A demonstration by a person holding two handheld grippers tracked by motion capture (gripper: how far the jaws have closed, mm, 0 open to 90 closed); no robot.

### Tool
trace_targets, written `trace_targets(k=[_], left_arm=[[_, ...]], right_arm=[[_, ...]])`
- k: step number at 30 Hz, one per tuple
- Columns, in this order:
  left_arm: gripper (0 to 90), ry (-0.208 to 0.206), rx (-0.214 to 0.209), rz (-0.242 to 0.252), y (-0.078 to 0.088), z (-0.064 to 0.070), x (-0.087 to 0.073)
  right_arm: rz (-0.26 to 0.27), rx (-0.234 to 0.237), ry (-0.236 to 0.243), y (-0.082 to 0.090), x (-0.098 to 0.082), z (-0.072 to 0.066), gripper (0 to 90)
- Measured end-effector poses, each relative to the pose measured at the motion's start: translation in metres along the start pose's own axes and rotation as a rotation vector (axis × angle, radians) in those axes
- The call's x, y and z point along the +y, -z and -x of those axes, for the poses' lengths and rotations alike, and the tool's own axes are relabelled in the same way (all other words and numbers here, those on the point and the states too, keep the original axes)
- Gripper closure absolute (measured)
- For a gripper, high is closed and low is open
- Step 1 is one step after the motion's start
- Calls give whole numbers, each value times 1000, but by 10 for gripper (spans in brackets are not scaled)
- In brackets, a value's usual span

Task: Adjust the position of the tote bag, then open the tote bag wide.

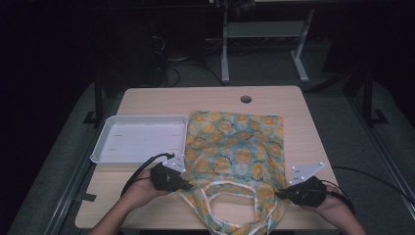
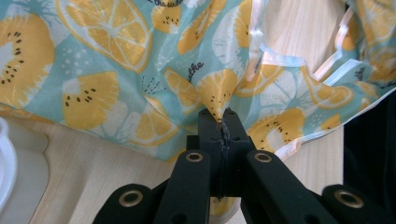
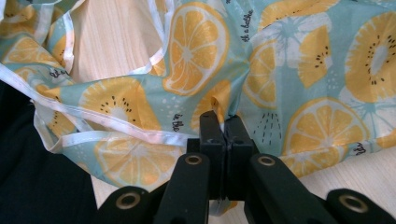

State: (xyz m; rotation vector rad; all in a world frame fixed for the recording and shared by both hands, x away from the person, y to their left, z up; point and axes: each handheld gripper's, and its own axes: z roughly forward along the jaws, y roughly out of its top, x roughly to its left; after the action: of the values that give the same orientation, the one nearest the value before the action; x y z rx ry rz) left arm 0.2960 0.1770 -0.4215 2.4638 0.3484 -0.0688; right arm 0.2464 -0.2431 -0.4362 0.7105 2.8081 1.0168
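High view, one fruit-print cloth, one white tray, two hand-held grippers.

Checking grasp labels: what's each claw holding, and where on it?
Both hold the fruit-print cloth. The left claw is shut on a pinched fold near its left side edge; the right claw on a fold near its right side edge, both close to the strap end.

The high view is looking dim and soft, with the room beyond the table sinking into near black. Both gripper views are showing bright, even light, crisp print on the cloth, little shadow, and slightly blurred black jaws.
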Motion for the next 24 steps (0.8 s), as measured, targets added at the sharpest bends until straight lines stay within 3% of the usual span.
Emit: trace_targets(k=[12,24], left_arm=[[899,-14,-12,40,12,8,4],[899,-13,-54,133,35,10,10]], right_arm=[[41,-11,19,14,1,-8,885],[101,-34,41,33,10,-12,886]])
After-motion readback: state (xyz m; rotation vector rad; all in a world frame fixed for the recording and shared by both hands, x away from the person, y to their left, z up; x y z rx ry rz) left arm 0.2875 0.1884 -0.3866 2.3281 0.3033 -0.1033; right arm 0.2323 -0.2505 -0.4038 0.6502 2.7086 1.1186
